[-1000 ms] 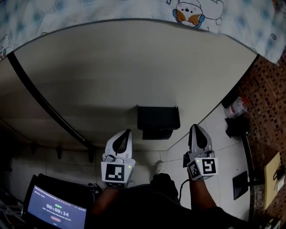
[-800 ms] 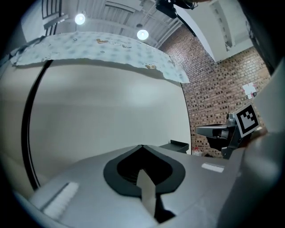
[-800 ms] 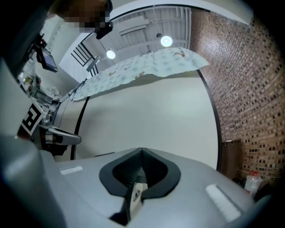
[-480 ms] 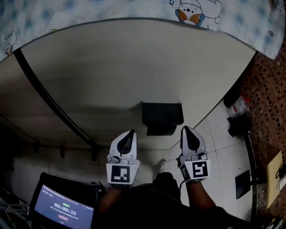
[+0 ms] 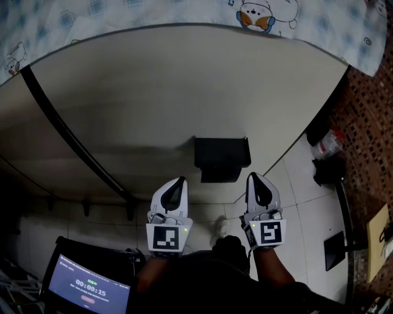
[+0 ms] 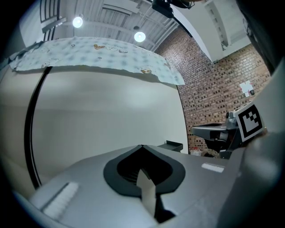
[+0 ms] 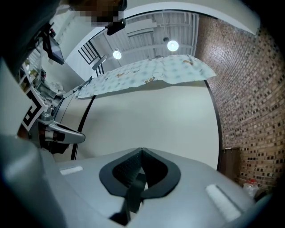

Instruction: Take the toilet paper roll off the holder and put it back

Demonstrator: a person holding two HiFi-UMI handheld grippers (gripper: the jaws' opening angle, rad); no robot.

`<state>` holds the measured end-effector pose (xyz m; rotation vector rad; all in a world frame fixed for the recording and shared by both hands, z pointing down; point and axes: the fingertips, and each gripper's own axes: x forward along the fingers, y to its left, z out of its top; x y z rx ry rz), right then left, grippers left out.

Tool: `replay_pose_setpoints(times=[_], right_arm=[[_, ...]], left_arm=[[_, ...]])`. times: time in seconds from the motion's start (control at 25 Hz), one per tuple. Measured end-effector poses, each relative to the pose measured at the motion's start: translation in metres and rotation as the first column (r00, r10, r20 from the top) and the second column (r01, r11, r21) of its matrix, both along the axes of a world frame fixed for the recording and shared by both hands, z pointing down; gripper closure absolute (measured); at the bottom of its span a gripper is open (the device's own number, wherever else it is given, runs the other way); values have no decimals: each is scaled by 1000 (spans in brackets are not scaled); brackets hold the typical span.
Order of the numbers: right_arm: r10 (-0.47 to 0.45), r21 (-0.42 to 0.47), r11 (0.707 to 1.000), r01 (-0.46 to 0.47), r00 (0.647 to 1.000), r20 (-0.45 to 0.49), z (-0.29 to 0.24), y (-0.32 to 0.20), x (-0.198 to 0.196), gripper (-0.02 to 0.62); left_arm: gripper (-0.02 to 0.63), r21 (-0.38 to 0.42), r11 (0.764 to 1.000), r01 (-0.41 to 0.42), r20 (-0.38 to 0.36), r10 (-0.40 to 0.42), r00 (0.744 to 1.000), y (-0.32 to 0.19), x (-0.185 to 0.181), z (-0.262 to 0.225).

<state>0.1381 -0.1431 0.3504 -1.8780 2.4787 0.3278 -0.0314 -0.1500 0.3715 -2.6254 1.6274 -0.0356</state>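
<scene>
1. A blue-patterned cloth (image 5: 153, 15) with a cartoon animal (image 5: 255, 15) drapes over the top of a pale wall panel (image 5: 184, 80) at the far side.
2. A black bar (image 5: 67, 138) slants down the panel's left part.
3. A lit screen (image 5: 86, 288) sits at the near left.
4. A brick wall (image 5: 368, 141) stands at the right, beside pale floor tiles (image 5: 307, 196).
5. 2 ceiling lights (image 6: 78, 21) glow overhead.

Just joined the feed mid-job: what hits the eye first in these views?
A black holder stands out on the pale wall panel, centre of the head view, with no paper roll in sight. Just below it, the left tongs and right tongs point toward the wall, both shut and empty. A cartoon-print cloth drapes over the panel's top edge.
</scene>
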Motion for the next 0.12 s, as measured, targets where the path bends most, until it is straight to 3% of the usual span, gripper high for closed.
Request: replay_pose_setpoints(times=[0.12], right_arm=[[0,13,1000,1,1000,-6,-4,-1,-2,594]], left_arm=[[588,0,1000,-2,-4,2,1000,0,1,-2]])
